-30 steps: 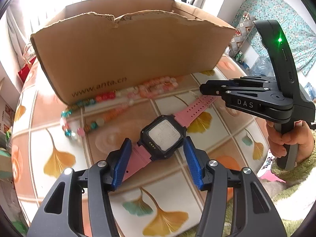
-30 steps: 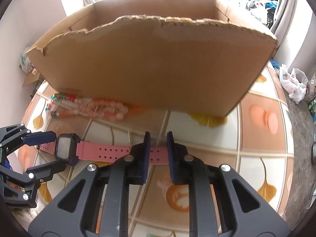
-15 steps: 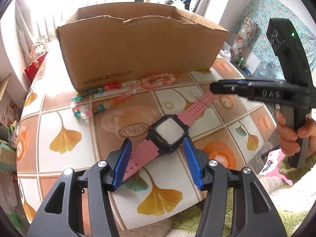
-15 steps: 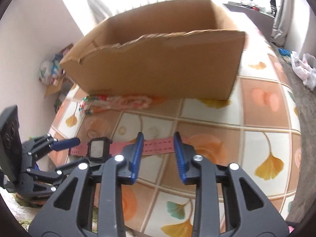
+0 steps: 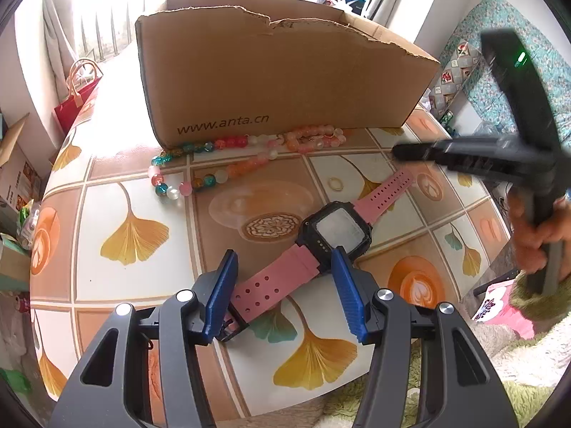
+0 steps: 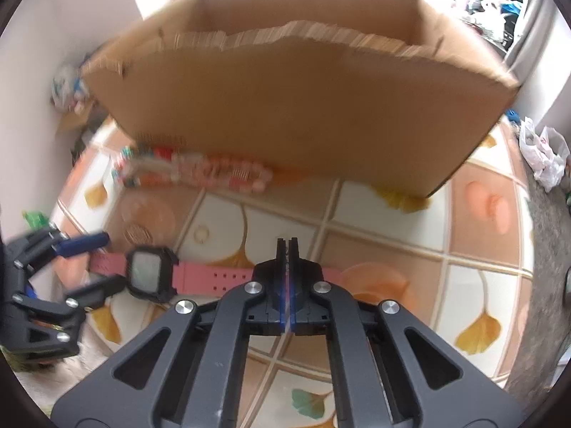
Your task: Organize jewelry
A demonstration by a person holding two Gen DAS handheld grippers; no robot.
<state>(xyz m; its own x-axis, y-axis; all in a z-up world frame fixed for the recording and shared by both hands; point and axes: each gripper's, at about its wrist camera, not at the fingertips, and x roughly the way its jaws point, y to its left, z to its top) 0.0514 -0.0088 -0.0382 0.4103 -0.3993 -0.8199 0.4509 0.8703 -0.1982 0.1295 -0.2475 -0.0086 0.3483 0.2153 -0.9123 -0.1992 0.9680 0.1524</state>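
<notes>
Left gripper (image 5: 283,287): its blue-padded jaws stand released, straddling the near strap; the pads do not press it, seemingly poised to steady or grasp it.
Pink-strapped wristwatch with a black square case (image 5: 335,233): lies flat on the bench, slanting from between the left jaws toward the right gripper, ready to go into the box.
Right gripper (image 6: 287,246): jaws clenched with nothing visible between them, hovering over the far strap's end; whether it touches the strap I cannot tell.
Bench with the ginkgo-leaf tile-pattern cover (image 5: 135,228): carries everything.
Small gold ring (image 5: 335,183): loose just beyond the watch.
String of coloured glass beads (image 5: 214,174): heaped against the box's foot.
Open brown cardboard box (image 5: 278,82): rearmost, likely the store for the jewelry.
Change: half a second ago the right jaws gaped over the strap; now they are closed and the watch has not left the bench, so that grab looks missed.
</notes>
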